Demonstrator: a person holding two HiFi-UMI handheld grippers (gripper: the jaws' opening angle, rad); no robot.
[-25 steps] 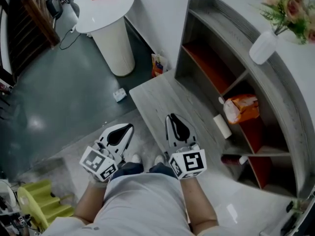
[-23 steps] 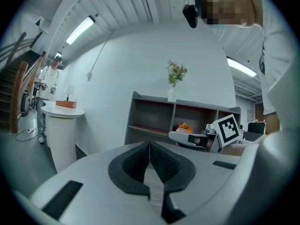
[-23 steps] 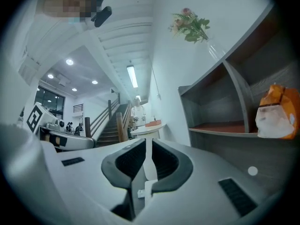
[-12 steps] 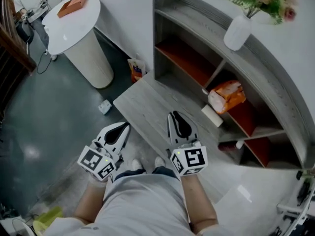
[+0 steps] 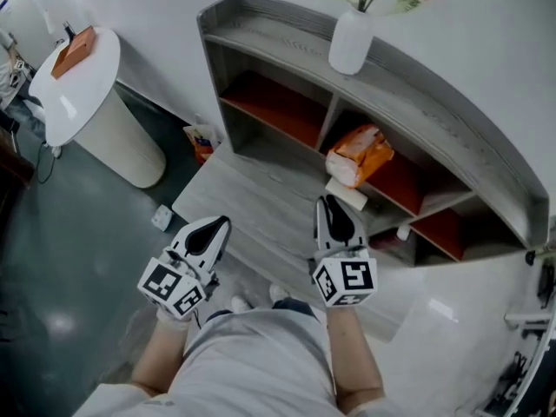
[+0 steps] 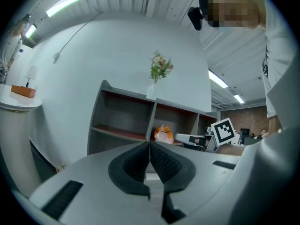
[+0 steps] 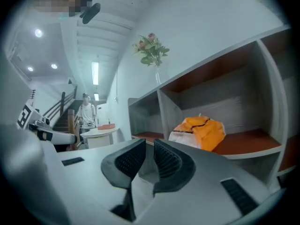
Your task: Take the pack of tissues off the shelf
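Note:
An orange and white pack of tissues [image 5: 358, 156] lies in the middle compartment of the curved grey shelf [image 5: 452, 137], on its orange-red board. In the right gripper view the pack of tissues [image 7: 199, 132] sits just ahead, to the right of the jaws; the left gripper view shows the pack [image 6: 163, 134] farther off. My right gripper [image 5: 334, 220] is shut and empty, a short way in front of and below the pack. Further back on the left, my left gripper [image 5: 208, 233] is shut too, holding nothing.
A white vase of flowers [image 5: 351, 42] stands on the shelf top. A white flat box [image 5: 346, 194] lies under the pack's compartment, by the low grey platform [image 5: 252, 207]. A white round table [image 5: 74, 94] with an orange box stands at the left. A person stands far off [image 7: 86, 110].
The view has swung so the shelf and pack sit more central and closer. My right gripper has moved forward toward the pack. The left gripper has stayed about where it was.

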